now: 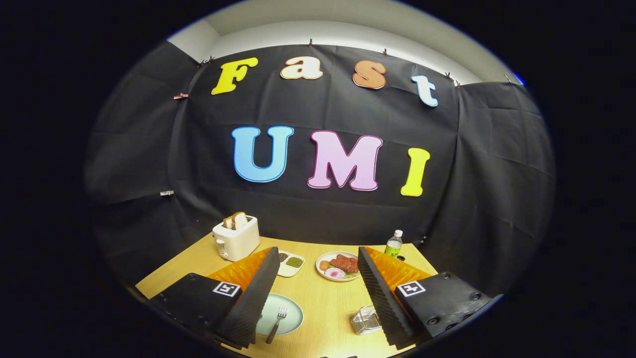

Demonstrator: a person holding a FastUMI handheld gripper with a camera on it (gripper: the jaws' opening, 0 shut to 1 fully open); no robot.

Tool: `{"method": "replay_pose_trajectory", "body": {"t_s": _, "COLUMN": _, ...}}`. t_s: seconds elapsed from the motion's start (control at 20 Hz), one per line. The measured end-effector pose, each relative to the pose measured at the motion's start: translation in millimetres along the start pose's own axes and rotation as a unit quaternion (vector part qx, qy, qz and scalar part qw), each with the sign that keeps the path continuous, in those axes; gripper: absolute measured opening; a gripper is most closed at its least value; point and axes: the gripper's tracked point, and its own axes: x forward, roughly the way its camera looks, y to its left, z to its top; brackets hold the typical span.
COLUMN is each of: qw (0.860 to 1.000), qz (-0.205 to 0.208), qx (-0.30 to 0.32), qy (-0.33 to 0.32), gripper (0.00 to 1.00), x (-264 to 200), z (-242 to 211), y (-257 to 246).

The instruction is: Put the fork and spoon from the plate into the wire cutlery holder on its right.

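**Approach stage: tongs wide open above the table, nothing picked up yet**

Gripper view. The tongs [315,293] hang well above the wooden table [323,308], tilted down toward its near edge. The two fingers stand far apart, close to full spread by the look of it. Nothing is between them and neither finger touches anything.

Task items:
- Plate [288,315], pale green, at the near edge of the table, partly hidden behind the left finger [248,298].
- Fork [277,324] lies on the plate, tines pointing toward the far edge, dark handle running off the plate rim toward the near edge.
- Spoon: cannot pick it out; it may sit under the left finger.
- Wire cutlery holder [365,319] stands to the right of the plate, also near the near edge, just beside the inner face of the right finger [380,293]. It looks empty, though the right finger hides part of it.

Other items toward the far edge: a white toaster [236,238] with bread slices at the far left corner, a small divided dish [290,263], a plate of food [339,266] near the middle, a green bottle [393,244] toward the far right corner.

Judgement: the first step, reaching for the fork, is in hand; neither utensil has been moved to the holder. The next move calls for lowering and shifting left until the fork handle sits between the fingers, then closing across its narrow width. The handle overhanging the rim looks like the easiest place to grip. Risk: a thin handle may slip or pivot.
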Motion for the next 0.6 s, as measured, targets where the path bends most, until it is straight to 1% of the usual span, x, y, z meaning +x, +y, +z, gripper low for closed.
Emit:
{"method": "replay_pose_trajectory", "body": {"t_s": 0.1, "qw": 0.998, "qz": 0.032, "qx": 0.010, "qy": 0.045, "gripper": 0.98, "x": 2.9, "z": -20.8, "y": 16.4}}
{"method": "replay_pose_trajectory", "body": {"t_s": 0.2, "qw": 0.991, "qz": 0.063, "qx": 0.019, "qy": 0.119, "gripper": 0.98, "x": 7.8, "z": -56.3, "y": 33.0}}
{"method": "replay_pose_trajectory", "body": {"t_s": 0.25, "qw": 0.985, "qz": 0.077, "qx": 0.020, "qy": 0.156, "gripper": 0.98, "x": 7.7, "z": -73.9, "y": 39.9}}
{"method": "replay_pose_trajectory", "body": {"t_s": 0.4, "qw": 0.958, "qz": 0.101, "qx": 0.001, "qy": 0.270, "gripper": 0.99, "x": 4.2, "z": -136.8, "y": 55.5}}
{"method": "replay_pose_trajectory", "body": {"t_s": 0.5, "qw": 0.944, "qz": 0.108, "qx": -0.012, "qy": 0.311, "gripper": 0.99, "x": 8.3, "z": -169.4, "y": 62.5}}
{"method": "replay_pose_trajectory", "body": {"t_s": 0.6, "qw": 0.935, "qz": 0.109, "qx": -0.019, "qy": 0.338, "gripper": 0.98, "x": 11.8, "z": -194.3, "y": 70.5}}
